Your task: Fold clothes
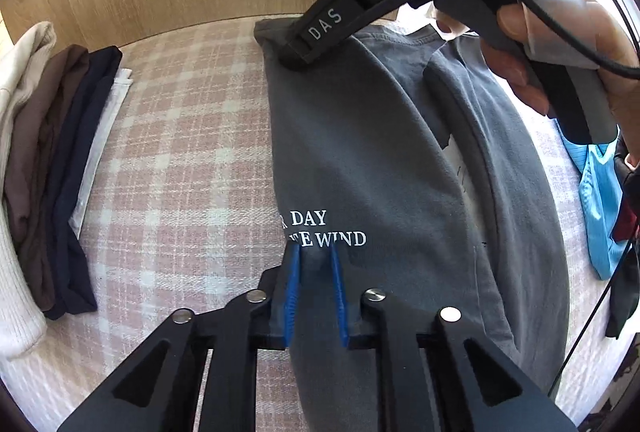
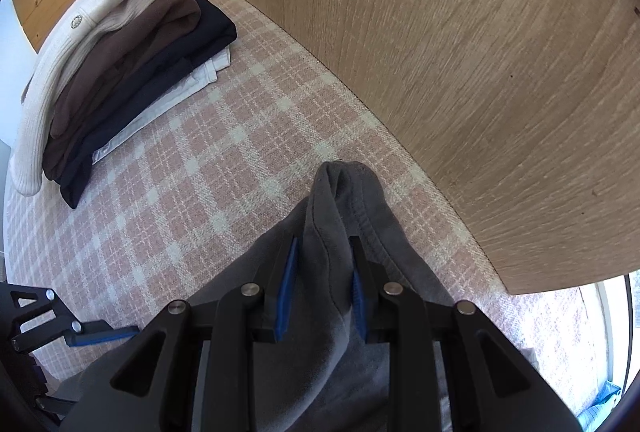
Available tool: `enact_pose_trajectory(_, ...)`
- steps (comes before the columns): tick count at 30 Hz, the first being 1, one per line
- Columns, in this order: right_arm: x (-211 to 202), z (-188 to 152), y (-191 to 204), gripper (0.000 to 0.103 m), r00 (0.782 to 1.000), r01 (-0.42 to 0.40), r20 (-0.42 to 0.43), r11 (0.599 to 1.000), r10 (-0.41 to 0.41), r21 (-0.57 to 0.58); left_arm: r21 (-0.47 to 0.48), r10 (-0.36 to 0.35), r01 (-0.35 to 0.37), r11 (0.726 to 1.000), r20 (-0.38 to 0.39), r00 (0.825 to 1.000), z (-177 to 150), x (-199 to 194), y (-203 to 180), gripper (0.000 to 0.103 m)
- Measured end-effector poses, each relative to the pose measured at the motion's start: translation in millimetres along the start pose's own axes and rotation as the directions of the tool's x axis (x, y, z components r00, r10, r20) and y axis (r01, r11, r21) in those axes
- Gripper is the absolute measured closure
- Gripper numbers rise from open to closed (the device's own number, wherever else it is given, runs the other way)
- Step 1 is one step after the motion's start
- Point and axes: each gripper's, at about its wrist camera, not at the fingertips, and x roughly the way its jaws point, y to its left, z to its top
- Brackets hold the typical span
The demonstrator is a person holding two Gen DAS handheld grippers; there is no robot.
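The grey T-shirt (image 1: 360, 159) lies partly folded on the pink checked bedspread (image 1: 180, 151), white lettering facing up, close to the wooden panel (image 2: 460, 71) at the far side. The left gripper (image 1: 314, 252) pinches a fold of it at the lettering, jaws nearly together. The right gripper (image 2: 324, 244) clamps a bunched hemmed edge of the shirt (a hand (image 1: 580, 43) holds its grip). Far left sits a stack of folded clothes (image 2: 120, 63), cream on top. At the right edge lies blue fabric (image 1: 600, 207).
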Motion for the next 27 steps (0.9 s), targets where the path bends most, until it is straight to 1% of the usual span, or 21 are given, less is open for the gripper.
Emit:
enact_pose_trajectory(2, 3.5, 0.5, -0.8, 0.079, 1.000, -0.010, -0.002, 1.000, 0.010, 0.010, -0.007, -0.018, 0.018, 1.000, 0.018, 1.000, -2.7, -2.8, 4.2, 0.099)
enact_pose_trajectory(4, 3.8, 0.8, -3.8, 0.079, 1.000, -0.024, 0.009, 0.999, 0.024, 0.025, -0.048, -0.052, 0.054, 0.997, 0.043, 0.998, -6.1, -7.9, 14.4, 0.099)
enact_pose_trajectory(5, 2.9, 1.2, -5.2, 0.089, 0.999, -0.029, 0.019, 0.999, 0.028, 0.030, -0.073, -0.072, 0.076, 0.994, 0.056, 0.996, -9.5, -12.2, 22.5, 0.099)
enact_pose_trajectory(6, 1.9, 1.7, -7.0, 0.094, 0.999, -0.038, 0.025, 0.999, 0.037, 0.038, -0.096, -0.095, 0.101, 0.990, 0.070, 0.993, -12.7, -16.0, 30.2, 0.099)
enact_pose_trajectory(10, -8.1, 4.5, -18.2, 0.095, 0.992, -0.099, 0.084, 0.991, 0.092, 0.091, -0.190, -0.167, 0.186, 0.964, 0.109, 0.980, -21.6, -22.2, 56.0, 0.099)
enact_pose_trajectory(12, -12.3, 5.0, -26.3, 0.095, 0.985, -0.139, 0.120, 0.983, 0.124, 0.123, -0.205, -0.166, 0.186, 0.961, 0.111, 0.980, -25.8, -21.8, 58.8, 0.099)
enact_pose_trajectory(13, -11.2, 4.9, -29.1, 0.095, 0.984, -0.151, 0.119, 0.980, 0.136, 0.130, -0.204, -0.159, 0.179, 0.962, 0.111, 0.981, -27.1, -21.5, 58.1, 0.099)
enact_pose_trajectory(14, -6.9, 5.4, -29.4, 0.095, 0.987, -0.138, 0.098, 0.982, 0.126, 0.128, -0.205, -0.152, 0.172, 0.964, 0.111, 0.982, -29.2, -22.6, 55.9, 0.099)
enact_pose_trajectory(16, 3.5, 8.9, -23.3, 0.093, 0.996, -0.082, 0.051, 0.992, 0.077, 0.097, -0.215, -0.152, 0.174, 0.961, 0.117, 0.981, -33.8, -24.8, 55.0, 0.099)
enact_pose_trajectory(18, 3.4, 11.4, -17.9, 0.091, 0.997, -0.056, 0.051, 0.996, 0.053, 0.072, -0.221, -0.158, 0.180, 0.959, 0.116, 0.981, -34.7, -23.7, 57.6, 0.099)
enact_pose_trajectory(20, -0.3, 12.9, -16.0, 0.081, 0.998, -0.048, 0.040, 0.997, 0.046, 0.066, -0.231, -0.159, 0.182, 0.956, 0.112, 0.981, -34.2, -23.6, 59.0, 0.098)
enact_pose_trajectory(22, -5.0, 14.9, -15.2, 0.080, 0.998, -0.036, 0.044, 0.998, 0.034, 0.055, -0.238, -0.121, 0.147, 0.960, 0.121, 0.985, -30.6, -28.0, 59.0, 0.098)
enact_pose_trajectory(24, -6.1, 17.3, -17.9, 0.080, 0.998, -0.056, 0.046, 0.996, 0.053, 0.068, -0.228, -0.082, 0.116, 0.967, 0.153, 0.985, -25.9, -39.4, 56.7, 0.100)
enact_pose_trajectory(25, -5.7, 18.6, -19.6, 0.080, 0.997, -0.073, 0.045, 0.994, 0.070, 0.079, -0.211, -0.078, 0.112, 0.971, 0.164, 0.983, -19.5, -41.7, 54.1, 0.099)
enact_pose_trajectory(27, -2.1, 20.3, -22.3, 0.080, 0.994, -0.103, 0.042, 0.990, 0.099, 0.101, -0.164, -0.081, 0.111, 0.980, 0.180, 0.980, -3.1, -42.7, 47.7, 0.091)
